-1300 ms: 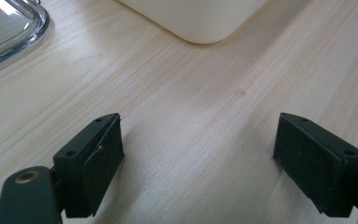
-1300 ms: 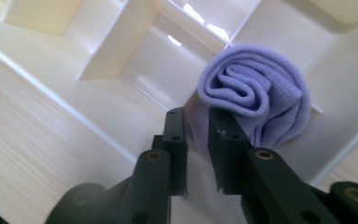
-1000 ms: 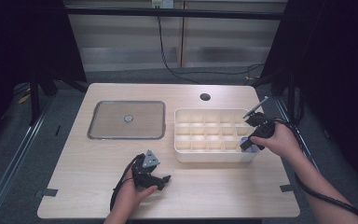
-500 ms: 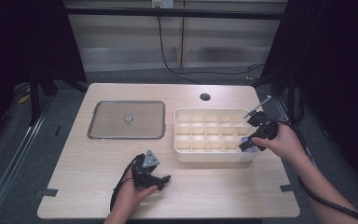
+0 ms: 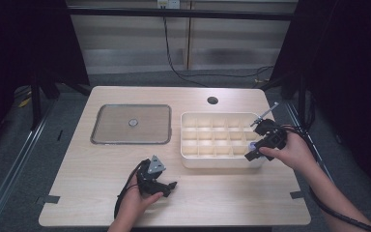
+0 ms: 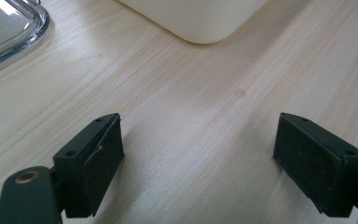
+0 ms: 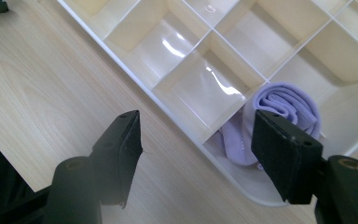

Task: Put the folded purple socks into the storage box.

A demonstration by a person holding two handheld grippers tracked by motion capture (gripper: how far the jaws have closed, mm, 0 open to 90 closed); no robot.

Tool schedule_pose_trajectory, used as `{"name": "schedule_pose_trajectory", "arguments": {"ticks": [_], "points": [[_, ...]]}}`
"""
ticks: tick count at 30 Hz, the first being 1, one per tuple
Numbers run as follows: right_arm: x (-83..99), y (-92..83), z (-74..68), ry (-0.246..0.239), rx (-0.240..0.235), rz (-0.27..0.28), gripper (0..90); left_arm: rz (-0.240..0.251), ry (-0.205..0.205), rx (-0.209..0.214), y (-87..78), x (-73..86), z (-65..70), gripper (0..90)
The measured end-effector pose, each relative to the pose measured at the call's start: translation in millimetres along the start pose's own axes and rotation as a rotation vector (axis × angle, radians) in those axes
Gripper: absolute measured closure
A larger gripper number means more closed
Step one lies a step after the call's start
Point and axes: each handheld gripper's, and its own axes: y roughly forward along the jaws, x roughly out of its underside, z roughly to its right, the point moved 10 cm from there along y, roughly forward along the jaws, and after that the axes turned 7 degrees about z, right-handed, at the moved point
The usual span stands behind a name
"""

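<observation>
Right hand-held gripper (image 7: 196, 154), jaws just been opening and wide apart, hovers over the rolled purple sock (image 7: 279, 116) lying in the divided box's (image 5: 221, 162) near right corner compartment; left hand-held gripper (image 6: 198, 158) wide open, empty, on worktop (image 5: 87, 179).

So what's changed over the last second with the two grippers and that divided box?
The right gripper has just been opening its jaws; the rolled lilac cloth lies in a corner compartment of the cream divided box, apart from the pads. The left gripper stayed on the table, open, and the clear lid is unmoved.
</observation>
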Motion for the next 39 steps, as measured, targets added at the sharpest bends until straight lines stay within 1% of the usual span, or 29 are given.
{"name": "schedule_pose_trajectory", "arguments": {"ticks": [7, 8, 13, 16, 17, 21, 27, 29, 39], "points": [[-0.2, -0.8, -5.4, -0.012, -0.009, 0.013, 32.6, 0.0, 0.001, -0.001, -0.1, 0.0, -0.2, 15.4], [0.1, -0.6, -6.2, -0.021, -0.013, 0.015, 32.3, 0.0, 0.001, -0.001, 0.0, 0.0, -0.1, 15.4], [0.3, -0.7, -14.1, -0.028, -0.035, 0.026, 30.9, 0.0, -0.001, 0.0, 0.1, 0.0, 0.0, 15.3], [0.4, 0.5, -18.4, -0.051, -0.047, 0.033, 29.9, 0.0, 0.0, 0.0, 0.0, 0.0, 0.0, 15.4], [0.3, 0.7, -20.6, -0.047, -0.05, 0.034, 29.6, 0.0, 0.001, -0.001, 0.0, 0.0, -0.2, 15.3], [0.1, 3.1, -27.7, -0.066, -0.068, 0.045, 28.1, 0.0, 0.001, -0.001, 0.0, 0.0, -0.2, 15.3], [0.8, 6.8, -36.9, -0.08, -0.094, 0.058, 24.6, 0.0, 0.0, 0.0, 0.0, 0.0, 0.0, 15.3], [2.2, 8.3, -39.1, -0.096, -0.096, 0.056, 24.2, 0.0, 0.001, -0.001, 0.0, 0.0, -0.1, 15.3], [5.3, 16.0, -51.9, -0.114, -0.133, 0.073, 22.2, -0.001, 0.002, 0.0, -0.1, 0.0, -0.1, 15.4]]}}
